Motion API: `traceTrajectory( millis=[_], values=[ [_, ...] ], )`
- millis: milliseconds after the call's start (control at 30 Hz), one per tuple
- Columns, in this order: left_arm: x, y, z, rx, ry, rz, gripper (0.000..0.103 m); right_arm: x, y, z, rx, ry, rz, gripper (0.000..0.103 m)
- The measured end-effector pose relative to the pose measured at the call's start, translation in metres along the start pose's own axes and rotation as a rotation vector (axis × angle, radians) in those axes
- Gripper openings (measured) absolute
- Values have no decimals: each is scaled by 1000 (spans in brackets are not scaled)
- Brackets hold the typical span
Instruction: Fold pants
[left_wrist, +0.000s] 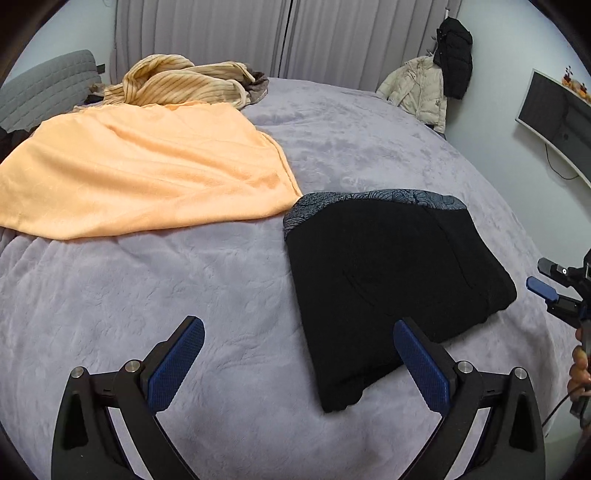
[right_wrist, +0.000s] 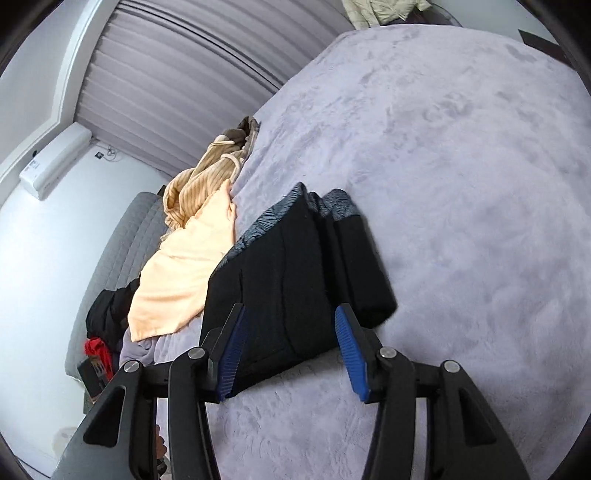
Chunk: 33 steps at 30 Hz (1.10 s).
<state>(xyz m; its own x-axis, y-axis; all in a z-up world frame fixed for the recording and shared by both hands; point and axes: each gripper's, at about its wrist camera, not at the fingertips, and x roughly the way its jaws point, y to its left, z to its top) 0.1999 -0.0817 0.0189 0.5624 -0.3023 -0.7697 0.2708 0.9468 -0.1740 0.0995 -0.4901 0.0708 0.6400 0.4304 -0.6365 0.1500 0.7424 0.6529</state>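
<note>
The black pants (left_wrist: 388, 273) lie folded into a compact stack on the lavender bed cover (left_wrist: 147, 302), their grey patterned waistband at the far end. My left gripper (left_wrist: 298, 325) hovers open over the stack's near left corner, with its right finger above the fabric and nothing gripped. At the right edge of the left wrist view my right gripper (left_wrist: 546, 288) stands apart from the pants, held by a person's hand (left_wrist: 580, 365). In the right wrist view the right gripper (right_wrist: 291, 310) is open, and the pants (right_wrist: 295, 266) show beyond its fingers, untouched.
A peach cloth (left_wrist: 147, 170) is spread to the left of the pants, with a striped yellow garment (left_wrist: 177, 81) bunched behind it. Jackets (left_wrist: 417, 88) hang by the far wall, near a monitor (left_wrist: 554, 114). Dark and red clothes (right_wrist: 107, 325) lie beside the bed.
</note>
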Motion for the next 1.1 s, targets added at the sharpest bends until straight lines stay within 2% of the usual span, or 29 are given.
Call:
traceTrajectory(
  millis=[67, 133, 200, 233, 467, 500, 567, 600, 700, 767, 833, 900, 1000, 1100],
  values=[
    [22, -7, -2, -7, 48, 0, 103, 17, 11, 1, -46, 34, -23, 54],
    [52, -15, -14, 6, 145, 35, 103, 44, 19, -3, -82, 90, -93, 54],
    [62, -15, -27, -19, 165, 16, 103, 61, 14, -10, -86, 117, -165, 54],
    [61, -13, -30, -39, 156, 1, 103, 65, 12, -12, -89, 113, -165, 54],
    [52, 4, -20, -84, 179, -109, 103, 46, -4, -6, -52, 118, -35, 56],
    [47, 7, -14, -83, 165, -133, 103, 42, -3, -3, -65, 112, -30, 60],
    [40, 11, 0, -69, 135, -180, 103, 32, -3, 6, -100, 100, -37, 83],
    [39, 14, 8, -62, 128, -208, 103, 29, -4, 13, -107, 95, -37, 84],
    [61, 23, 27, -73, 194, -349, 103, 32, -15, 36, -108, 138, 17, 84],
    [83, 31, 31, -120, 243, -386, 103, 43, -27, 47, -103, 174, 23, 84],
    [107, 33, 28, -172, 307, -437, 103, 64, -42, 53, -53, 256, 97, 84],
    [125, 25, 24, -171, 347, -446, 103, 86, -54, 53, -13, 323, 149, 85],
    [132, 10, 29, -112, 310, -452, 103, 109, -51, 56, -63, 350, 164, 87],
    [134, 6, 34, -92, 325, -443, 103, 134, -47, 56, -85, 388, 142, 87]
  ],
)
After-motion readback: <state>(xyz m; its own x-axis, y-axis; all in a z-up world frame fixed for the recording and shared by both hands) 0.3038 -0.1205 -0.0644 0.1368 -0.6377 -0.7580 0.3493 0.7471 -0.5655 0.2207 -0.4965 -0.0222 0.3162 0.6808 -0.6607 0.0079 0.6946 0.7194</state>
